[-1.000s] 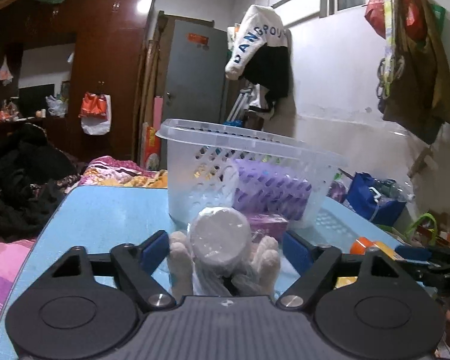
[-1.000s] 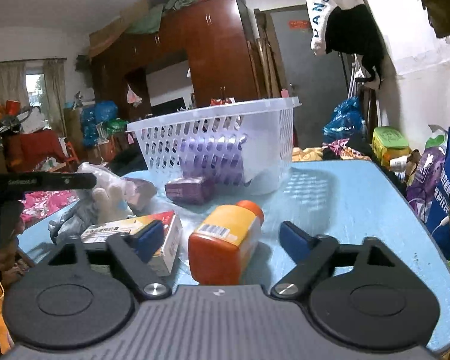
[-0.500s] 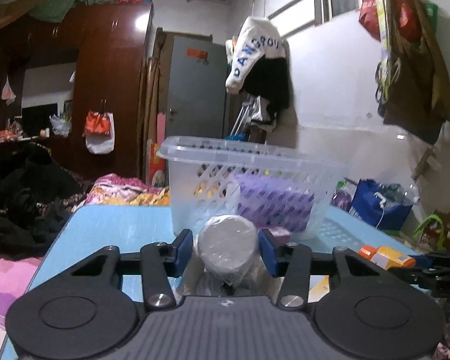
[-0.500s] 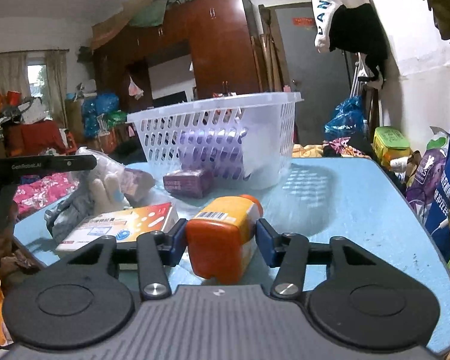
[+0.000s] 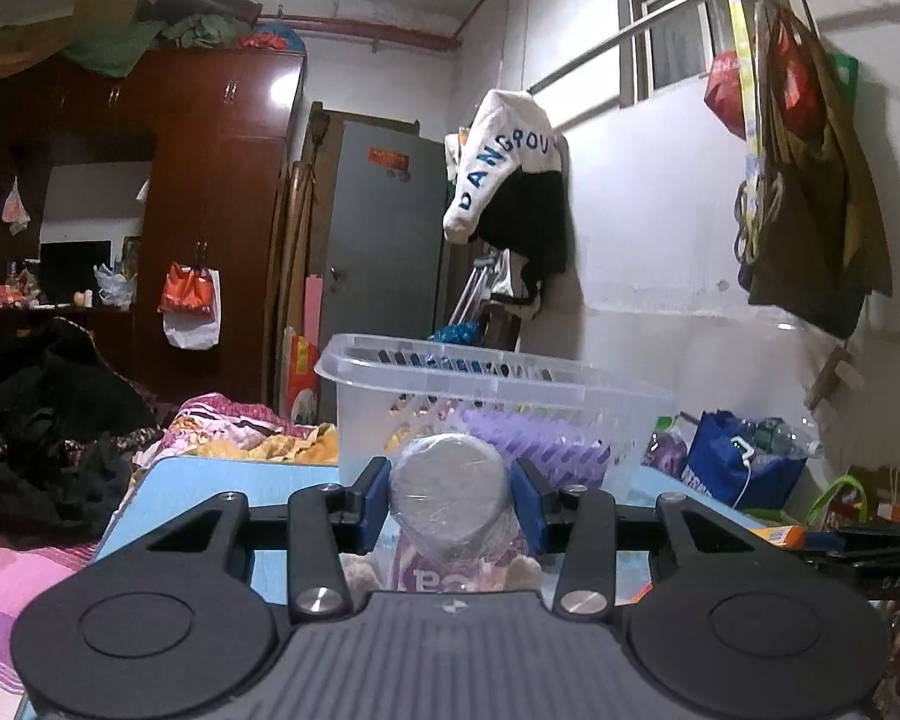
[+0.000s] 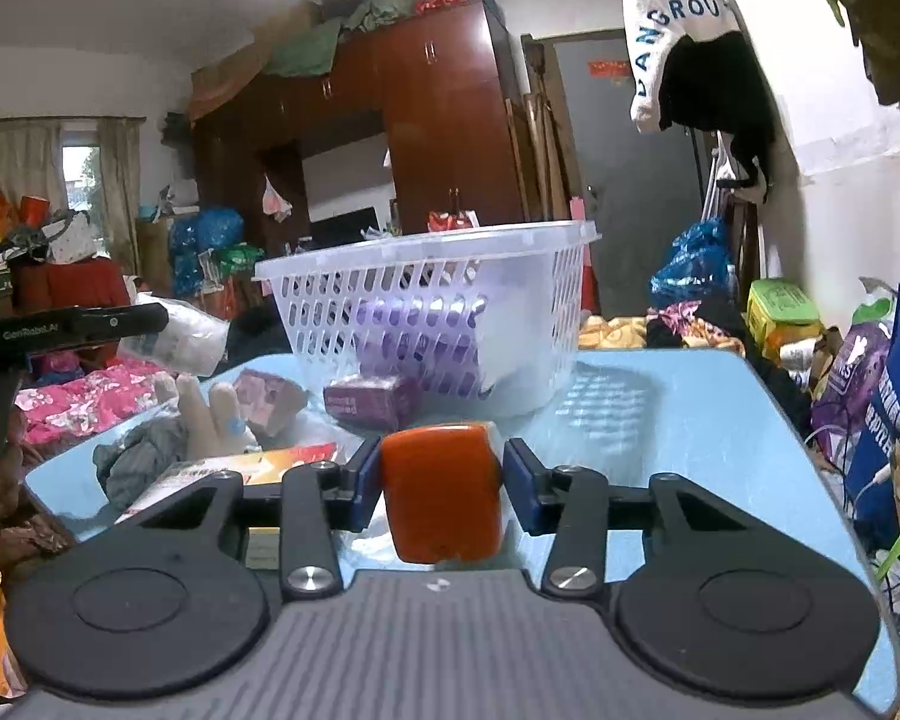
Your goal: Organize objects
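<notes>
Both jaws were wide a second ago; now the left gripper (image 5: 449,495) is clamping the plastic-wrapped roll (image 5: 447,504), and the right gripper (image 6: 441,483) is closing on the orange bottle (image 6: 441,495), ready for the basket (image 6: 426,300).

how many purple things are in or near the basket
2: a purple pack inside the basket, and a small purple box on the table just in front. More may be hidden.

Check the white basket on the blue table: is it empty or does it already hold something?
Not empty. Through the slotted wall of the white basket a purple pack shows inside. How much else it holds cannot be told.
</notes>
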### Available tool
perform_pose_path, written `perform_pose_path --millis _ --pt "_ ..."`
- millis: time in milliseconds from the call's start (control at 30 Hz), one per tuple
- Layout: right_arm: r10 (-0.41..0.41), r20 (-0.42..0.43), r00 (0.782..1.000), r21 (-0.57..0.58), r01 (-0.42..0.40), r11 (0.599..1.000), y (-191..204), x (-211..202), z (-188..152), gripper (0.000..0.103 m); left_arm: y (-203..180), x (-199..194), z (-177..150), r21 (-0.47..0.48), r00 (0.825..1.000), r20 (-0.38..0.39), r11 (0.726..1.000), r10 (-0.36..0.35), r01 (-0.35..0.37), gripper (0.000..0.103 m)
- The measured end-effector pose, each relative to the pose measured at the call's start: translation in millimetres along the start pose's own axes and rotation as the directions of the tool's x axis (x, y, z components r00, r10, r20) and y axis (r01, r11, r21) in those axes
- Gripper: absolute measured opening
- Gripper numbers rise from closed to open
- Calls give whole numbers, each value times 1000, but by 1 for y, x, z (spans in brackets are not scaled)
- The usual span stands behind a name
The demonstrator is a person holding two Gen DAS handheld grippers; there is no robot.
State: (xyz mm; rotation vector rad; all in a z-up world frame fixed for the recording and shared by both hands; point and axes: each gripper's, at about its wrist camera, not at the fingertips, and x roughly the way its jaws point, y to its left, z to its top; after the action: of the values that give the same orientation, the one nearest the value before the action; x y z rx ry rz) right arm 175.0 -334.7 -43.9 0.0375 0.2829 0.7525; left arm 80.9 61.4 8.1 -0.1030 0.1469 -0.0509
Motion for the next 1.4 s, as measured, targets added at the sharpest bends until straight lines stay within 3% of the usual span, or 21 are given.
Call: perform_pose_path --millis 633,733,867,1000,1100,1233,1300,1400 --pt "29 34 999 -45 -28 999 -3 1 39 44 1 -3 20 -36 999 39 999 -23 25 47" --pt "46 48 998 -59 -43 997 -1 0 62 44 -1 1 29 -28 999 37 999 -30 31 47" --pt "29 97 995 -77 -22 997 3 10 114 44 -3 20 65 -27 998 36 998 -46 47 47" --pt "-13 122 992 -84 24 996 11 38 161 44 -7 54 104 -29 999 34 1000 -3 4 47" --pt "-81 110 991 -110 93 990 14 76 176 44 -8 87 123 -22 999 -6 999 48 -48 47" --pt "-140 37 989 -177 145 974 9 136 172 44 -6 137 124 5 986 -107 992 125 -125 47" --pt "-209 -4 978 -216 203 955 8 163 165 44 -3 155 117 9 975 -158 987 157 -158 47" --pt "-233 -44 971 -225 218 950 4 183 155 44 4 169 108 9 965 -202 985 168 -170 47"
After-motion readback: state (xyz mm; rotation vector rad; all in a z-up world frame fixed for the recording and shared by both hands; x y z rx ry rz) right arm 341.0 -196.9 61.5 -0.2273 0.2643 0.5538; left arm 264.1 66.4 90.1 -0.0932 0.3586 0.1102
